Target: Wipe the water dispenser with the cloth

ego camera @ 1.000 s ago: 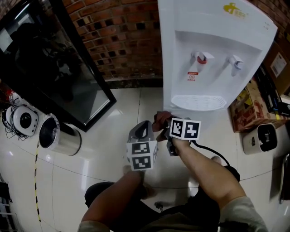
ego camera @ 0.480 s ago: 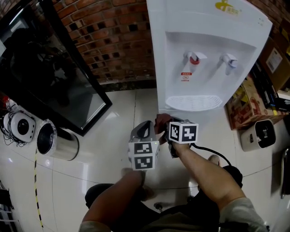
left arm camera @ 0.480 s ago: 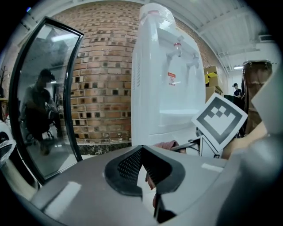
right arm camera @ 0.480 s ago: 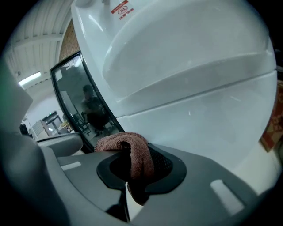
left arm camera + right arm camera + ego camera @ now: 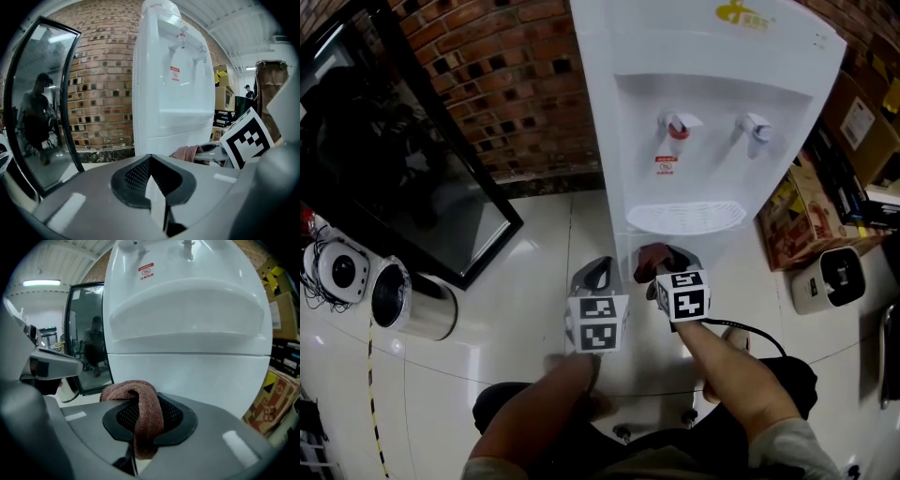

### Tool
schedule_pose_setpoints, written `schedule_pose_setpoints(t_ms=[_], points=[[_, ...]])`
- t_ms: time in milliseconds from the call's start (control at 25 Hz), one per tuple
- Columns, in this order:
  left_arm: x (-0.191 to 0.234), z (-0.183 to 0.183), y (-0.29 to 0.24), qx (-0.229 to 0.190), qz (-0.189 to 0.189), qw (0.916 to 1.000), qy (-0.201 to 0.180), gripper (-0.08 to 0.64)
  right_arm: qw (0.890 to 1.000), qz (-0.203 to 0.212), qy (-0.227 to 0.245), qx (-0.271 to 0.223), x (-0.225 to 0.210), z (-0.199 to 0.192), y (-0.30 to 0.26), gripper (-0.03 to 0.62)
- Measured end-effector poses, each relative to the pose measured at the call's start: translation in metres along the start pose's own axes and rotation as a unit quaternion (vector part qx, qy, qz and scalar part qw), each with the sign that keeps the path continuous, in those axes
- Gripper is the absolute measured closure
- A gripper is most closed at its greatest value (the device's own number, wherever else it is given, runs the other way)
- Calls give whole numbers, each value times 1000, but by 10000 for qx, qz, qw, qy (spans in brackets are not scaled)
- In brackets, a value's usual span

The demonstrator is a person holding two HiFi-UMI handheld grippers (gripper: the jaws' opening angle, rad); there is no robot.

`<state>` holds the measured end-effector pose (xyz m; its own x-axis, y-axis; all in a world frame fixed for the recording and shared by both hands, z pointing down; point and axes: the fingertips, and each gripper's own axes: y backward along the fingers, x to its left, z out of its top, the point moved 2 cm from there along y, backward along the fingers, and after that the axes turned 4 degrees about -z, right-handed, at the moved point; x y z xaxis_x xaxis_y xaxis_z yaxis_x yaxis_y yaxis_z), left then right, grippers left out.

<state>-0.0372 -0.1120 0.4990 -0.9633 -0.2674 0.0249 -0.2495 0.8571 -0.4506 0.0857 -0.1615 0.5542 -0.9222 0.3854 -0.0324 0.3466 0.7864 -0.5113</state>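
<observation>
Right gripper view: right hand-held gripper [image 5: 149,420] clamps cloth [image 5: 140,397]; left hand-held gripper [image 5: 157,190] jaws together.

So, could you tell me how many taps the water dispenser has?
2: a red-capped tap on the left of the recess, a pale tap on its right; none seems hidden.

Glossy white tile floor [image 5: 534,272] with water dispenser [image 5: 703,112], steel bin [image 5: 414,302] and cardboard box [image 5: 811,220].
</observation>
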Motion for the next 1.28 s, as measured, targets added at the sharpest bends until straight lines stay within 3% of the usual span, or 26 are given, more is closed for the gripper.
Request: schedule_pose_setpoints(t_ms=[240,600,1040,1280], points=[[-35,2,-18,84,-311,9994,-121,560,9994,-324,138,-59,-34,-3,11,515],[-85,4,-37,166,-766,9966,-268,560,9900,-1370,-297,119,-140,-29,35,514],[-150,-7,-60,338,-1329,9891,-543,560,9855,-1626,-369,313,-172,-42,38,514],[-148,-18,-58,472,-1379,9876,-589,560,9822,-1820,-376,272,-189,-54,42,514]])
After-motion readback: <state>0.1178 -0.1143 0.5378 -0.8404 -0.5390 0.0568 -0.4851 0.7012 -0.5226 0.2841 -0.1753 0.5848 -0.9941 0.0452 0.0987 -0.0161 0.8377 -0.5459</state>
